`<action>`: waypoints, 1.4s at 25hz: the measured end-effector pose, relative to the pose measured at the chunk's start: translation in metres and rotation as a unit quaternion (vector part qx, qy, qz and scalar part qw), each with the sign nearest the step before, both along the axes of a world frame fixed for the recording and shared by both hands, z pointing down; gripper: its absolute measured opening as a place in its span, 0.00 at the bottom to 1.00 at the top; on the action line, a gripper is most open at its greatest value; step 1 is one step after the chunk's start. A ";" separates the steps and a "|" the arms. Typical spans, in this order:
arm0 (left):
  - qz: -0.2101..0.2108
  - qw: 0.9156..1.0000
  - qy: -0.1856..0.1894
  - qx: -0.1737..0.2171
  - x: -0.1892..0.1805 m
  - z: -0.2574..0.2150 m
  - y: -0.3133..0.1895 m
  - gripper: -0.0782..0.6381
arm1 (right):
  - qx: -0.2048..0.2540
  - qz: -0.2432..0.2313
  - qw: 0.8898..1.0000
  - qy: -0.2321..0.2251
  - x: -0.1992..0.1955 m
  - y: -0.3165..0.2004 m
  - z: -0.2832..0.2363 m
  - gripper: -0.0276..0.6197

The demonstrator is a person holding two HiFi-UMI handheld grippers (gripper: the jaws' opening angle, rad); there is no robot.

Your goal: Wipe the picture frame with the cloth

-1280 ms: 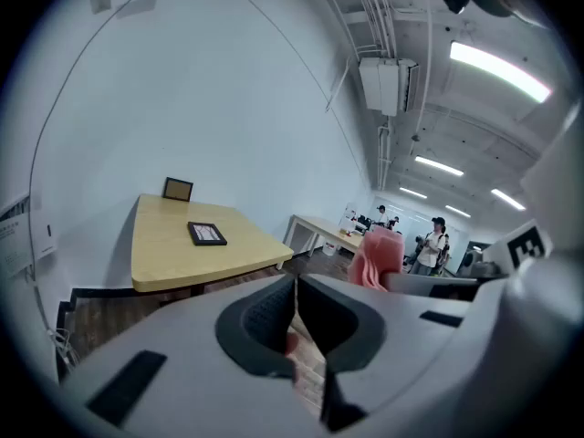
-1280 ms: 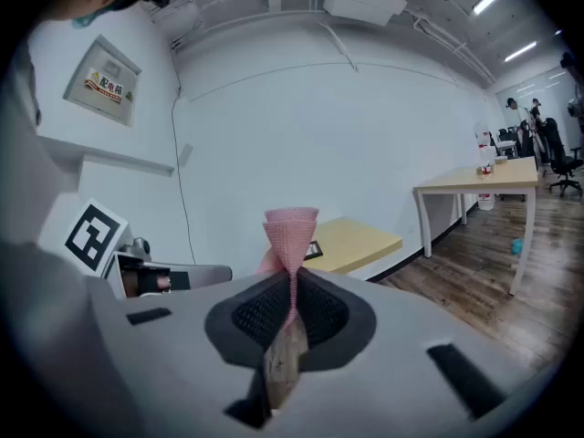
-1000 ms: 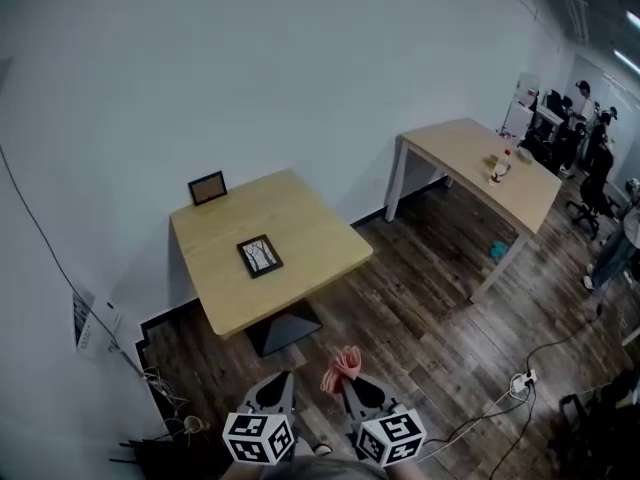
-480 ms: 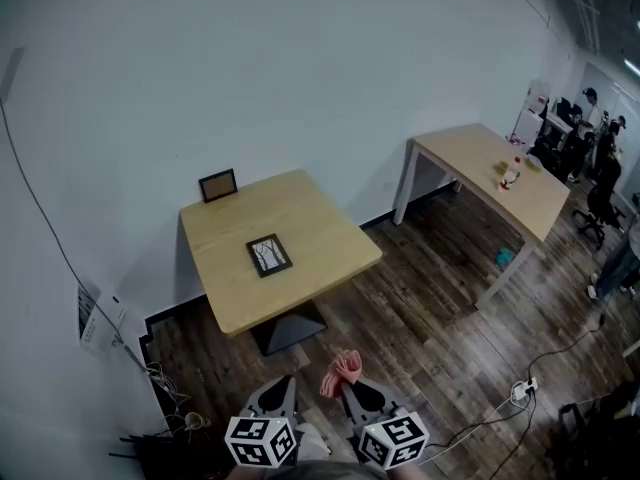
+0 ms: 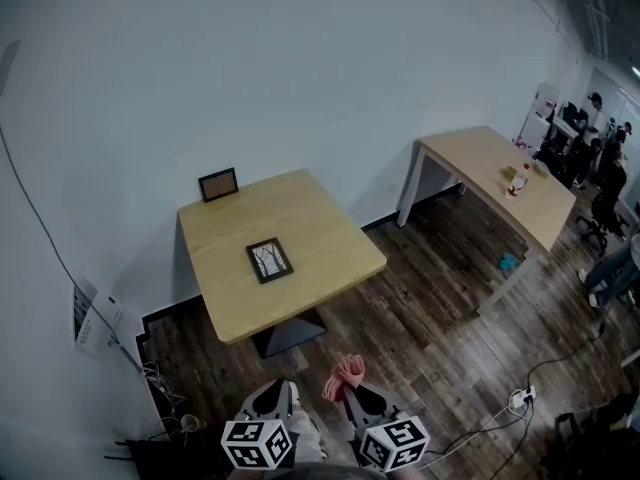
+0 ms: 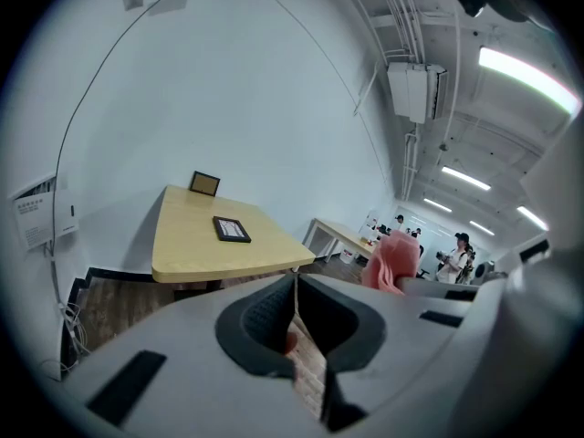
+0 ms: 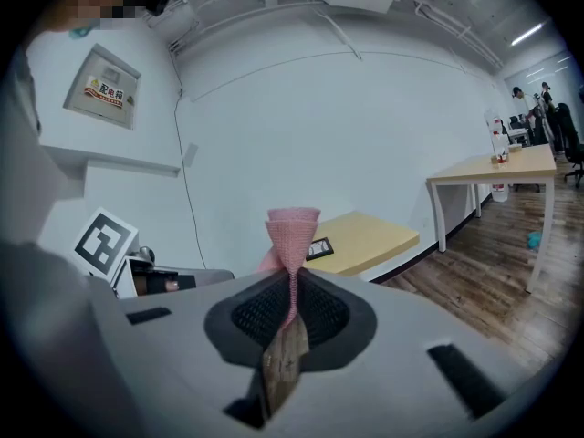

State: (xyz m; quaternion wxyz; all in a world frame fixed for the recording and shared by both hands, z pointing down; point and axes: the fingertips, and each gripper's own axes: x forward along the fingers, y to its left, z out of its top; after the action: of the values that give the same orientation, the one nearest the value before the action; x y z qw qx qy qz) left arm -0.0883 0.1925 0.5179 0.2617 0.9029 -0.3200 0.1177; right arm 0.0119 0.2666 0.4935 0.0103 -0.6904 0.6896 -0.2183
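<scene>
The cloth (image 7: 292, 231) is being pinched in the right tool (image 7: 290, 313), the left tool (image 6: 294, 313) being held closed on nothing — the picture frame (image 5: 270, 260), lying flat at the middle of the bench (image 5: 335, 230), is probably best being approached with the cloth's loose end leading.

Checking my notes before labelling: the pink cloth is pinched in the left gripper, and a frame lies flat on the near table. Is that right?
One slip: the cloth is pinched in the right gripper, not the left gripper, as the right gripper view shows. The frame does lie flat on the near table.
</scene>
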 end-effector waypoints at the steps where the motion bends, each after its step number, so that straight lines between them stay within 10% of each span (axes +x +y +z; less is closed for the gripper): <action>1: -0.004 1.000 -0.001 -0.001 0.002 0.001 -0.007 0.12 | -0.001 0.000 1.000 0.001 0.004 -0.005 0.001 0.07; 35: -0.021 0.999 -0.034 -0.034 0.061 0.024 -0.311 0.12 | 0.007 -0.069 0.997 0.020 0.071 -0.346 -0.030 0.07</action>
State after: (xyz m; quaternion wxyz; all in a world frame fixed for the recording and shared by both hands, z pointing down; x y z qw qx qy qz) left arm -0.0276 -0.1183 0.5421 0.2838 0.8818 -0.3438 0.1536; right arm 0.0825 -0.0794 0.4637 -0.0138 -0.6456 0.7370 -0.1996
